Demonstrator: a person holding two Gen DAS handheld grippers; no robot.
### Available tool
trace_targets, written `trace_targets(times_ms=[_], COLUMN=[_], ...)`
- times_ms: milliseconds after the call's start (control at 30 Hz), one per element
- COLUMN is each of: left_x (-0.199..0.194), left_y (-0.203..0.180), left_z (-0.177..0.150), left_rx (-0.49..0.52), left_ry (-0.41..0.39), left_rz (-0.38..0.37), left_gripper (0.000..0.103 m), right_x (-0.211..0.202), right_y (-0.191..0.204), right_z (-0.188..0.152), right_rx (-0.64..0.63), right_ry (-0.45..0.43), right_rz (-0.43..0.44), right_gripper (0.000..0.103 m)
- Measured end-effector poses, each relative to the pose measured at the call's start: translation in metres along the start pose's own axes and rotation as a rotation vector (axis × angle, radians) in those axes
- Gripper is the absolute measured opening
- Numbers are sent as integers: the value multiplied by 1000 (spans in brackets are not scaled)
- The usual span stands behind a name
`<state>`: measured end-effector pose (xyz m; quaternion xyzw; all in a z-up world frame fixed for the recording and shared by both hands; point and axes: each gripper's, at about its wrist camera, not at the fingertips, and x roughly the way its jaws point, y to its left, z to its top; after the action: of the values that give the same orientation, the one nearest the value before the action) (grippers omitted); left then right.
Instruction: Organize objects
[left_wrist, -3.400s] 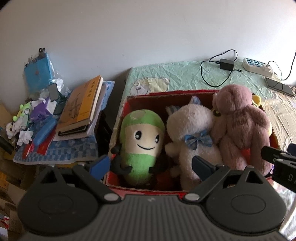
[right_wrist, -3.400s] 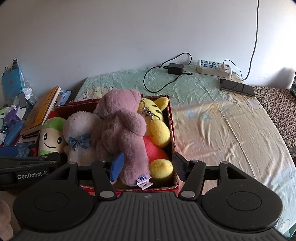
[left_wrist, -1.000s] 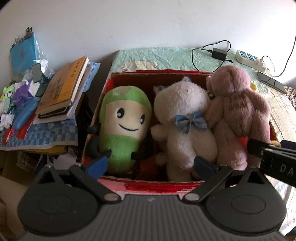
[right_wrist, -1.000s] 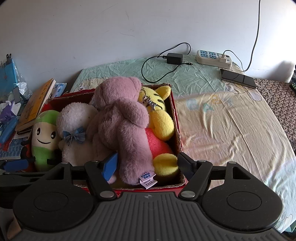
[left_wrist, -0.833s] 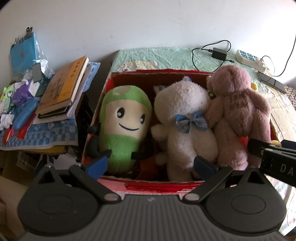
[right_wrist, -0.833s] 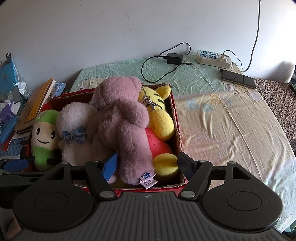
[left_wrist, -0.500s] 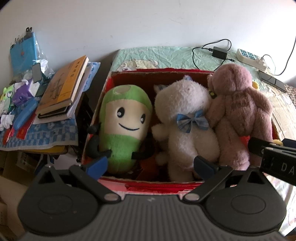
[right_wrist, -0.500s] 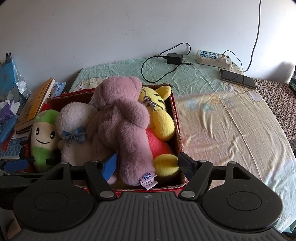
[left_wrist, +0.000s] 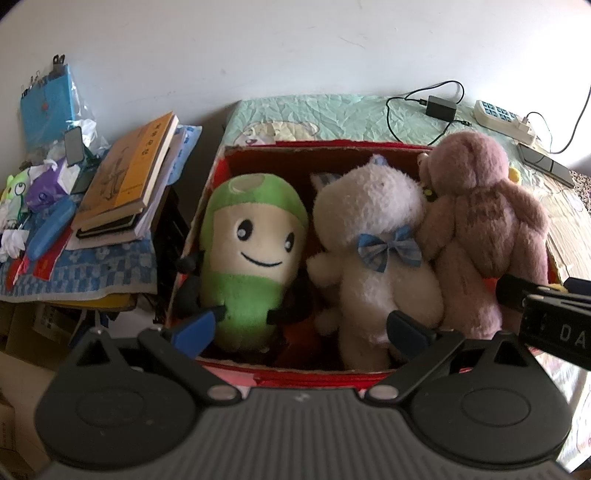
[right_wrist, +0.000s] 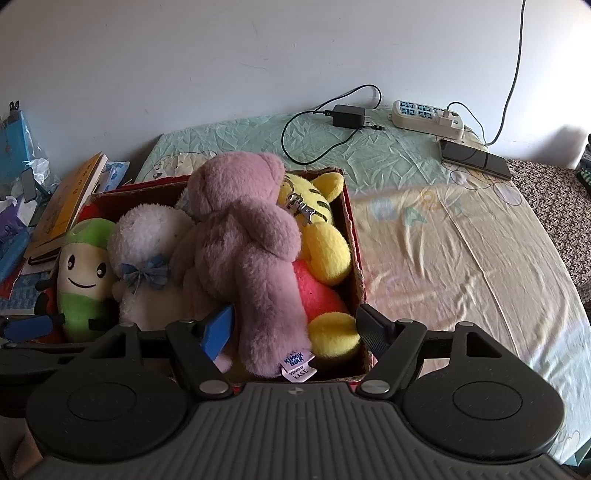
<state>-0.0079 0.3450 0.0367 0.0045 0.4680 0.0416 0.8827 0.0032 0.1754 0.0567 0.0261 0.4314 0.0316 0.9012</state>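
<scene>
My left gripper (left_wrist: 301, 328) and right gripper (right_wrist: 293, 326) hovered with jaws spread wide, empty, near the red cardboard box (right_wrist: 354, 236) of plush toys (right_wrist: 243, 236) on the bed (right_wrist: 461, 251).

The bed (right_wrist: 461, 258) carries a red box (right_wrist: 354, 236) (toy-filled), power strip (right_wrist: 424, 118) and phone (right_wrist: 476, 158).

Yellow tiger plush (right_wrist: 325, 236) and red plush (right_wrist: 317, 291) largely hidden behind pink bear (right_wrist: 247, 243); book (left_wrist: 129, 173) title unreadable.
</scene>
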Motion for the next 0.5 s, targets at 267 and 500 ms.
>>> trace_targets(times_ms=[267, 500], left_x=[-5, -15], left_y=[0, 0], left_z=[5, 9], left_rx=[6, 13], left_ry=[-25, -57], left_rz=[4, -7], left_gripper=[99, 99], right_x=[1, -2], right_y=[-1, -1], right_z=[4, 8], right_rx=[-7, -15], right_ry=[-9, -25], right_rz=[-6, -16], right_gripper=[75, 75])
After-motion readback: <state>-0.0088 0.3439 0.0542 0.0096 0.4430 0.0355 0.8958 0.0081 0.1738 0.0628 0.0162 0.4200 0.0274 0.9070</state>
